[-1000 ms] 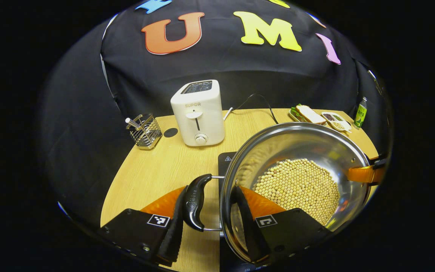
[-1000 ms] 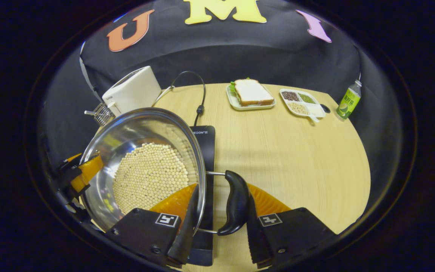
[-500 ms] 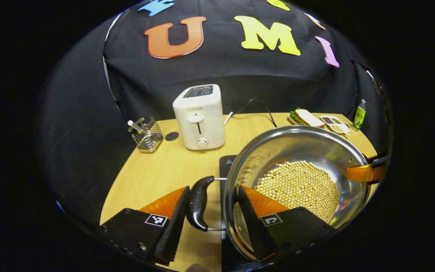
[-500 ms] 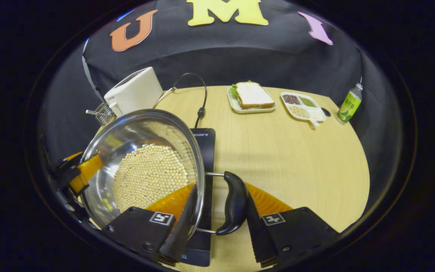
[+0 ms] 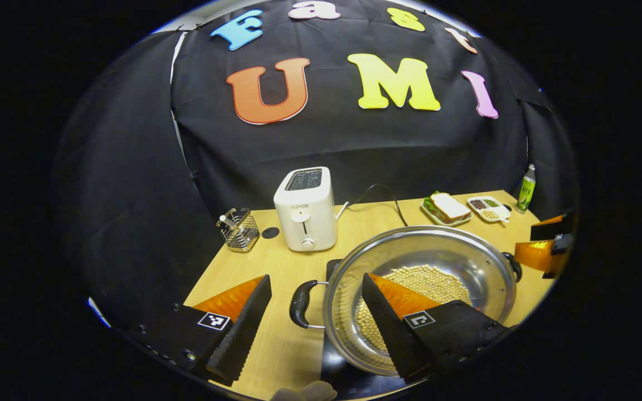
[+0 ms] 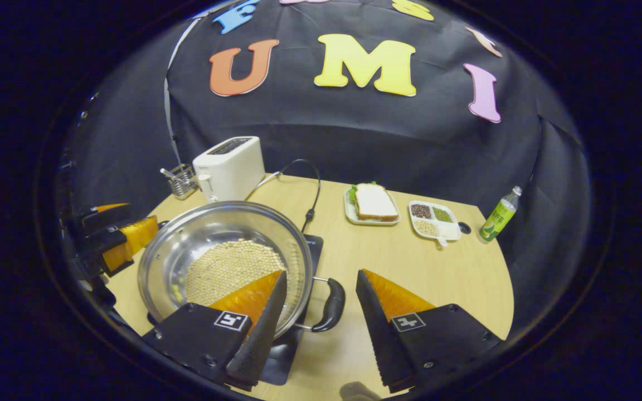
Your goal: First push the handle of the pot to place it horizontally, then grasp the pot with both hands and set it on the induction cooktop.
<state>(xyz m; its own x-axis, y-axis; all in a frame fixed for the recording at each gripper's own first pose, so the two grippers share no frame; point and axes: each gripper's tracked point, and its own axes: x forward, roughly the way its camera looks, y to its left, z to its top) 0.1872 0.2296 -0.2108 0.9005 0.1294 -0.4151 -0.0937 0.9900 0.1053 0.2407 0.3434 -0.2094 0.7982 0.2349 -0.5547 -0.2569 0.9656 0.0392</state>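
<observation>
The table [image 6: 410,267] carries everything, and the pot [image 6: 226,250] is the landmark. It sits on the cooktop [image 6: 312,248], whose dark edge shows behind and in front of it, so the placing looks done. The beans [image 6: 232,267] lie flat in its bottom, which suggests the pot rests level.

The toaster [image 5: 305,209] stands behind the pot, out of the carrying path, with the rack [image 5: 239,229] beside it. The sandwich [image 6: 375,201], the tray [image 6: 435,219] and the bottle [image 6: 498,214] sit well off to the pot's far right.

The left gripper [image 5: 315,312] hangs spread wide, one finger outside the left handle [image 5: 300,303] and one over the bowl, touching neither. The right gripper [image 6: 321,312] is likewise released, its fingers either side of the right handle [image 6: 332,305] with clear gaps. Both seem lifted free because the pot no longer needs support.
</observation>
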